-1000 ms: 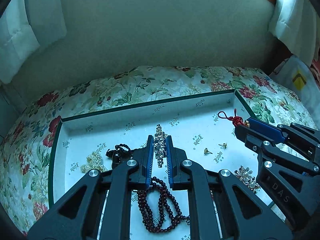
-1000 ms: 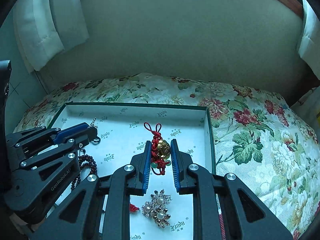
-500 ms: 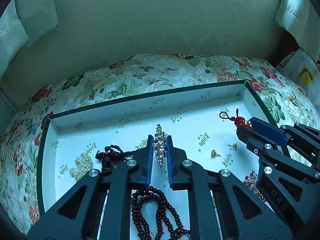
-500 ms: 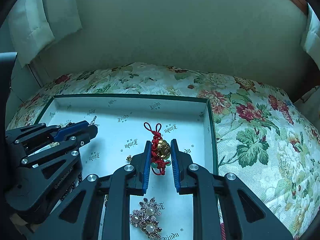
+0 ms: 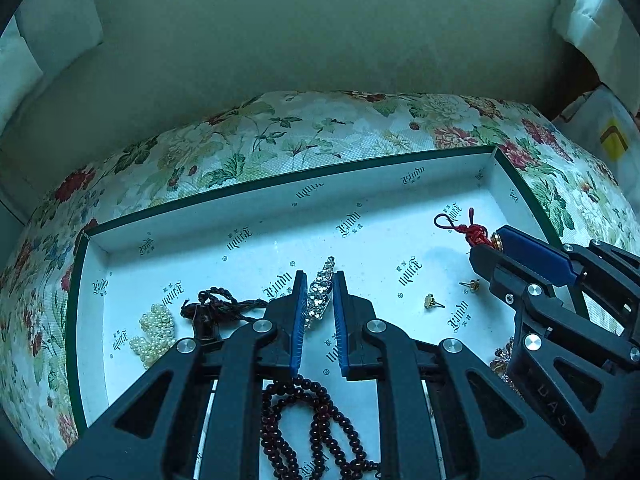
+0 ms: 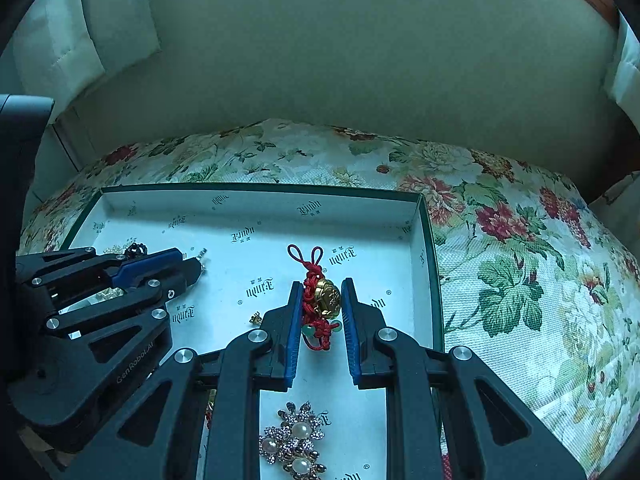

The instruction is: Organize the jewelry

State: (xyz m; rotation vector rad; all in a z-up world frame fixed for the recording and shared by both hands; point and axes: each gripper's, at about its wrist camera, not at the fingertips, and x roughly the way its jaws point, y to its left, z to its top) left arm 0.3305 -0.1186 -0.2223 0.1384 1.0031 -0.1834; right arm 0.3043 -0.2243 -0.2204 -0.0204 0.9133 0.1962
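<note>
A white, green-edged box (image 5: pixel 280 184) lies on a floral cushion. My left gripper (image 5: pixel 320 300) is shut on a rhinestone strip (image 5: pixel 320 294) over the box's middle. My right gripper (image 6: pixel 322 308) is shut on a red knotted charm with a gold bead (image 6: pixel 324 298), held over the box's right part (image 6: pixel 424 240); the charm's loop also shows in the left wrist view (image 5: pixel 460 226). The left gripper appears at the left of the right wrist view (image 6: pixel 192 266).
In the box lie a pearl cluster (image 5: pixel 154 334), a dark braided cord (image 5: pixel 216 306), a dark red bead strand (image 5: pixel 304 424), two small gold ear studs (image 5: pixel 432 302), and a pearl-and-rhinestone brooch (image 6: pixel 294 442). A padded backrest stands behind the cushion (image 6: pixel 520 240).
Both grippers have drawn back and risen slightly with their pieces still held. The box contents now sit farther along the fingers in both views.
</note>
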